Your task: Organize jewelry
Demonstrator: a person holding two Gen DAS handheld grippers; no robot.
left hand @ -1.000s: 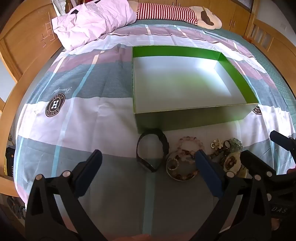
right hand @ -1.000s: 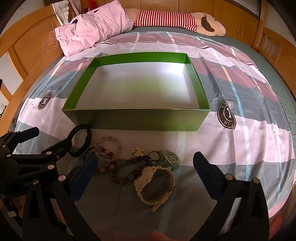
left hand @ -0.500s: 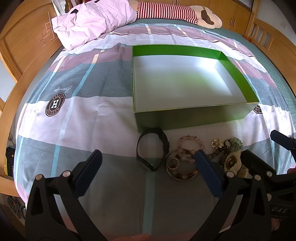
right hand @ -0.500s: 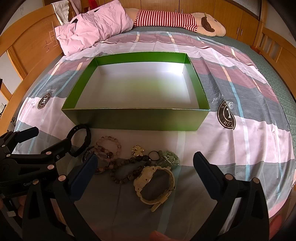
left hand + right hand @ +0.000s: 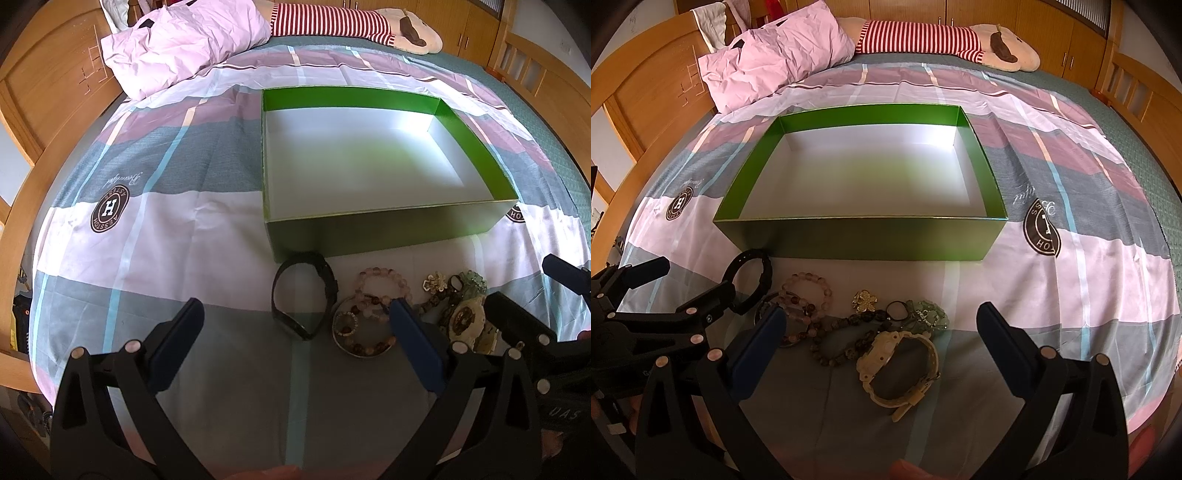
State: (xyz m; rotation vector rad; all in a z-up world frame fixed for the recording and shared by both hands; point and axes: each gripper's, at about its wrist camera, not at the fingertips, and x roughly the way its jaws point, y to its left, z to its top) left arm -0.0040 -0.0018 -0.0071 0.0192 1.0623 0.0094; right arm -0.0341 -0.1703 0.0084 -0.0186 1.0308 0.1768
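Both grippers, left and right, gape wide, grasping nothing; beaded bracelets, a chunky cream watch and black band lie before the glossy green rectangular box

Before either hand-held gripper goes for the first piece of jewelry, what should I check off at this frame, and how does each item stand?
1. Green box open, nothing inside: ok.
2. Left hand-held gripper open, holding nothing: ok.
3. Right hand-held gripper open, holding nothing: ok.
4. Cream watch lies between the right fingers' line, free of other pieces: ok.
5. Black watch lies apart from the bead bracelets: ok.
6. Bead bracelets, gold flower and green pendant separable one by one: not ok, they overlap in a cluster.
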